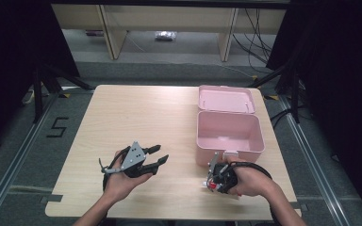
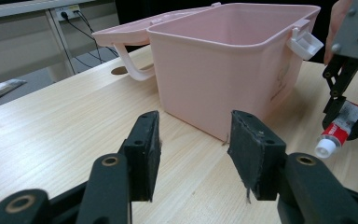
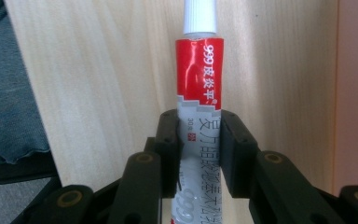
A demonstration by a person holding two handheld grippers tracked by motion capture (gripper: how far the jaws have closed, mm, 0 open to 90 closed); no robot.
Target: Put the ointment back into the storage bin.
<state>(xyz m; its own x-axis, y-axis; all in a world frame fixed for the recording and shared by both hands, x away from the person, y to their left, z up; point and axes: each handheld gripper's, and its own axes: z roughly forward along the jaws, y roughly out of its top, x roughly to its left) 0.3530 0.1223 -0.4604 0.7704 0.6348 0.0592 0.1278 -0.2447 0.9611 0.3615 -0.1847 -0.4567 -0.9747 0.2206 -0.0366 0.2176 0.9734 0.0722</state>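
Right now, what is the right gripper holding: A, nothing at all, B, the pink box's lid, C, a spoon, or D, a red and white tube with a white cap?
D: in the right gripper view the right gripper has both pads pressed against the sides of the red and white tube, its white cap pointing away over the table.
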